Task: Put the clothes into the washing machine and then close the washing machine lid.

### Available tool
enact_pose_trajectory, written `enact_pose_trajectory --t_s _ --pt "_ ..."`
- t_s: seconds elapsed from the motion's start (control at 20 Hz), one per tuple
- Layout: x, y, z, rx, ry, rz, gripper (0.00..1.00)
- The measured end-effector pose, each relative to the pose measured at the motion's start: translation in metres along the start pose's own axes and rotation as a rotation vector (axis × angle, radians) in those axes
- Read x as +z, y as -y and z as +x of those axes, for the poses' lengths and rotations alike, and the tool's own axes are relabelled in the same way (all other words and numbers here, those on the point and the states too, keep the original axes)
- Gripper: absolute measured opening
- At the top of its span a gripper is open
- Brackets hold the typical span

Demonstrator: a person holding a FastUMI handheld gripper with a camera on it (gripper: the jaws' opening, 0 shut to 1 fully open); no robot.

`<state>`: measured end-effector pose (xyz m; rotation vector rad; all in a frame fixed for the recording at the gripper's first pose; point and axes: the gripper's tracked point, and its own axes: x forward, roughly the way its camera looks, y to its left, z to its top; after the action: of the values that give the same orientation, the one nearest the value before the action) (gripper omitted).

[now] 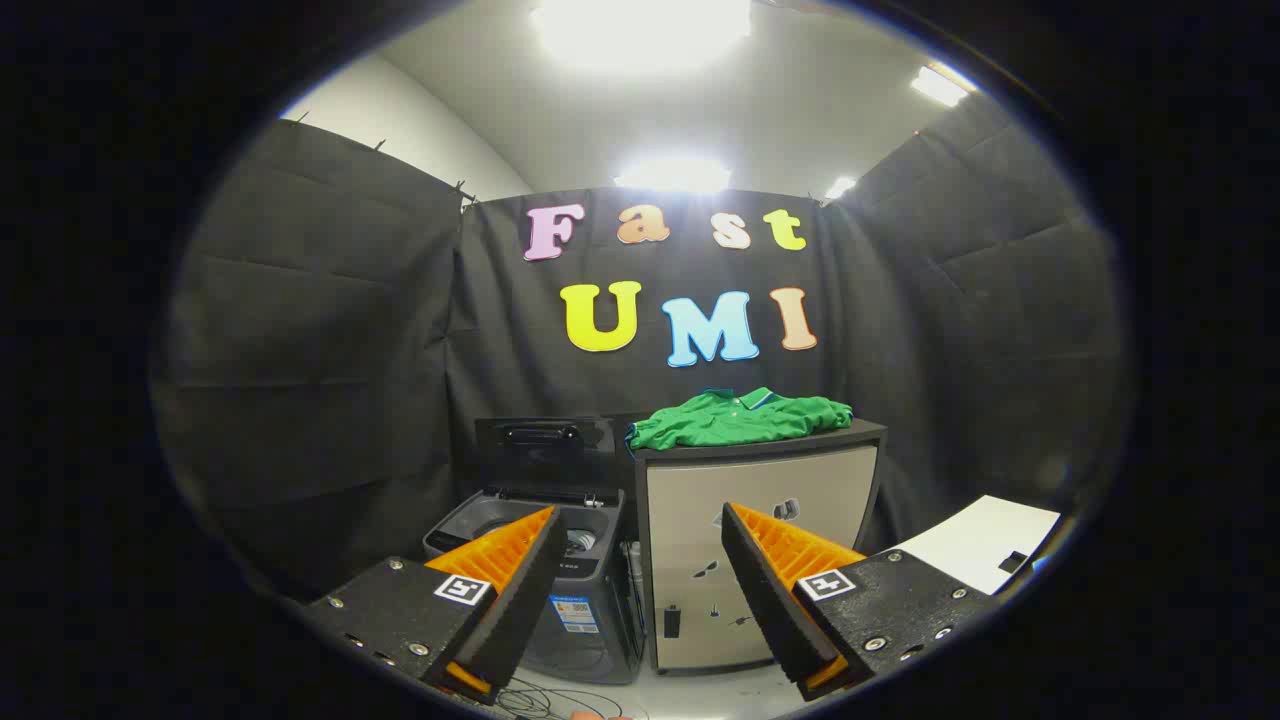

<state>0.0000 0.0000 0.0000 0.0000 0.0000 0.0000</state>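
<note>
A green polo shirt [740, 418] lies crumpled on top of a cabinet [762, 560], well beyond my fingers. To the cabinet's left stands a dark top-loading washing machine [545, 590] with its lid [545, 450] raised upright and the drum open. My gripper [640, 525] is open, held far back from both, with nothing between its fingers. The left finger overlaps the washer's front; the right finger overlaps the cabinet's front.
Black cloth walls close in the booth on three sides. A white table corner [985, 555] with a small dark object sits right of the cabinet. Cables [545, 700] lie on the floor before the washer.
</note>
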Motion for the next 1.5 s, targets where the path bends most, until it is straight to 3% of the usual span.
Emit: enact_pose_trajectory --t_s 1.5 --pt "-0.013 -0.012 0.018 0.0 -0.039 -0.012 0.96"
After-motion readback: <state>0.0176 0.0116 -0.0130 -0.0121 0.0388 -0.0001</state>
